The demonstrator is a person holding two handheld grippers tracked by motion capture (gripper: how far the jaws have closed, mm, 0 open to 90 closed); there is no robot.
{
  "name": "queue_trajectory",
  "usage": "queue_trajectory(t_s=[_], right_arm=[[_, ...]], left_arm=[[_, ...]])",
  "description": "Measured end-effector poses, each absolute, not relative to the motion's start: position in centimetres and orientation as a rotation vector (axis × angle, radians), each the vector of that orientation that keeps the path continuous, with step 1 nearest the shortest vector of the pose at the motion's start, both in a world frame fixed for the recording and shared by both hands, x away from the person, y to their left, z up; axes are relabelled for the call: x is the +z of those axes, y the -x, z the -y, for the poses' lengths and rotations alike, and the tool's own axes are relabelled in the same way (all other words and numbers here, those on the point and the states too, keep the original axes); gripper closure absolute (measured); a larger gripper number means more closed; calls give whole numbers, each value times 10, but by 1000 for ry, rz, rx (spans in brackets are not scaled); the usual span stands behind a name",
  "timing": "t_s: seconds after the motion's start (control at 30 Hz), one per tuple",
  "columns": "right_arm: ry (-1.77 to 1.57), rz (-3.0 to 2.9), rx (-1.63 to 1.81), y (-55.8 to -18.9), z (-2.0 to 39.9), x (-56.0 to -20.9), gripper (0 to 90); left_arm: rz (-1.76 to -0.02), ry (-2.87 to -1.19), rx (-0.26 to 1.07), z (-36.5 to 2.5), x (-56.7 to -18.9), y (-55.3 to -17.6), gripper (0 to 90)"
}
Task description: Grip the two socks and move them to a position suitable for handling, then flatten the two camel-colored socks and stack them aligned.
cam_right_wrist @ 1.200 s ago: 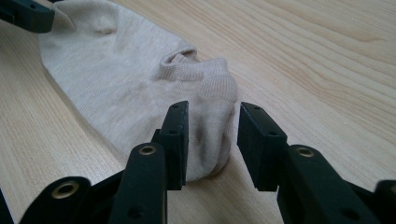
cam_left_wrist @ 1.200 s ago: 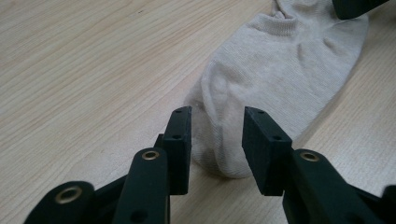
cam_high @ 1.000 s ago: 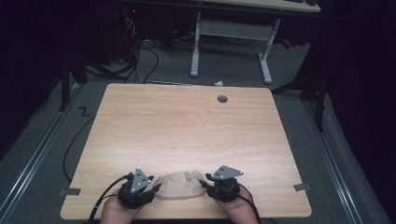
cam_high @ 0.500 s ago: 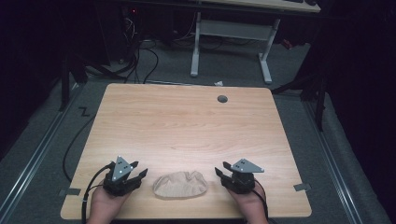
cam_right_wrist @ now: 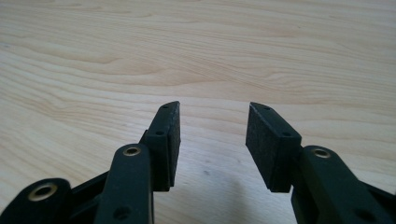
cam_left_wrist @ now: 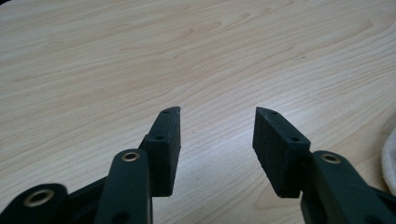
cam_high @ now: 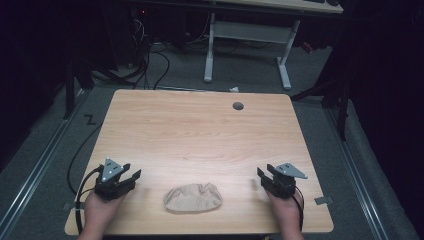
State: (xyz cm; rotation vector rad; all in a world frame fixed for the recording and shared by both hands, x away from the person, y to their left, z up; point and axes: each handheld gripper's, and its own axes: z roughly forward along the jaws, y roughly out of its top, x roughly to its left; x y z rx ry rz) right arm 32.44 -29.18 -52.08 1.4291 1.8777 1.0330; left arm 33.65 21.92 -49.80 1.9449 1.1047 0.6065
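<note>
A crumpled beige cloth (cam_high: 193, 197) lies bunched on the wooden table (cam_high: 200, 135) near its front edge, midway between the two hands. My left gripper (cam_high: 131, 176) rests to the cloth's left, open, with nothing between its jaws. In the left gripper view its jaws (cam_left_wrist: 217, 114) stand apart over bare wood, and a pale edge of the cloth (cam_left_wrist: 388, 161) shows at the far right. My right gripper (cam_high: 262, 176) sits to the right of the cloth, open and empty. Bare wood lies between the jaws of the right gripper (cam_right_wrist: 212, 109) in its own view.
A round grey cable hole (cam_high: 238, 106) sits near the table's far edge. Beyond the table stand a white desk frame (cam_high: 247, 47) and cables (cam_high: 150, 55) on the dark floor. Tape tabs mark the front corners (cam_high: 323, 201).
Both grippers let go of the cloth and drew apart sideways, the left one leftward and the right one rightward. The cloth stays bunched at the front of the table.
</note>
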Motion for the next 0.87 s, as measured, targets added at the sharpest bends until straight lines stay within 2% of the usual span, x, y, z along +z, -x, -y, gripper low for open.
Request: queue_trajectory(t_s=[0.4, 0.87], right_arm=[[-1409, -1915, 994, -330, 286, -525, 543], [-1377, -1919, 999, -326, 281, -523, 543]], left_arm=[[-1104, -1950, 589, -215, -502, -340, 498], [-1059, -1958, 617, -212, -495, -327, 496]])
